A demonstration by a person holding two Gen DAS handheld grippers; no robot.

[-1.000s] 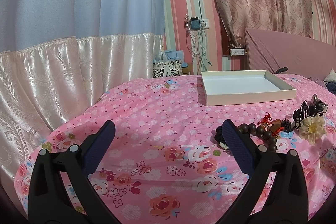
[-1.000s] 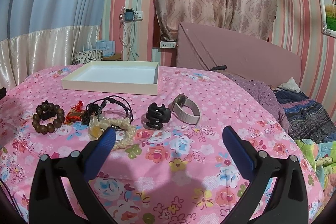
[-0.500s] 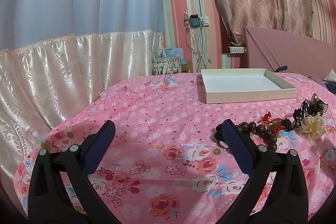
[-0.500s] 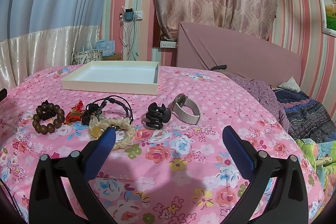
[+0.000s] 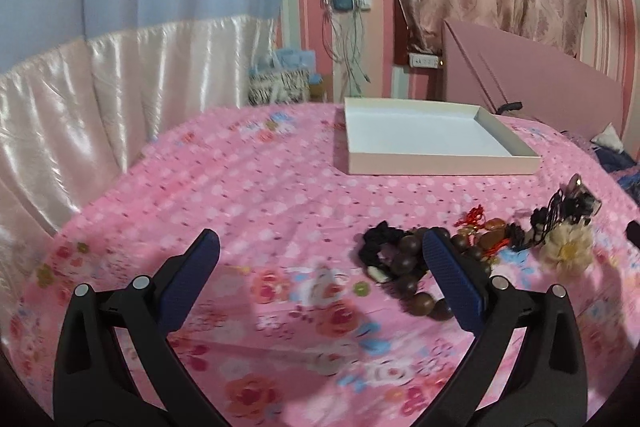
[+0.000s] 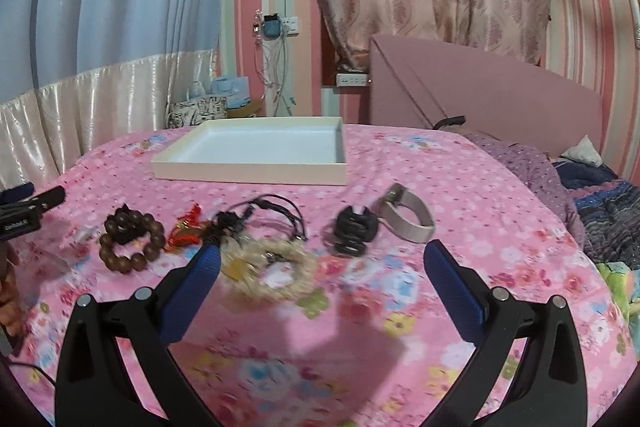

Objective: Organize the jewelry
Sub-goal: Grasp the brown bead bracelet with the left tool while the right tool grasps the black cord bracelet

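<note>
A row of jewelry lies on the pink floral bedspread: a brown bead bracelet, a red knotted charm, a black cord bracelet, a cream flower scrunchie, a black claw clip and a grey watch band. Behind them sits an empty white tray. My right gripper stands open just before the scrunchie and clip. My left gripper is open, its right finger over the bead bracelet. The tray lies beyond it.
Satin and blue curtains hang at the left, a pink headboard at the back. Rumpled dark bedding lies at the right edge. The left gripper's tip and a hand show at the right view's left edge.
Both grippers have moved forward and down toward the jewelry row. The left one has also swung right, so the bead bracelet now sits at its right finger.
</note>
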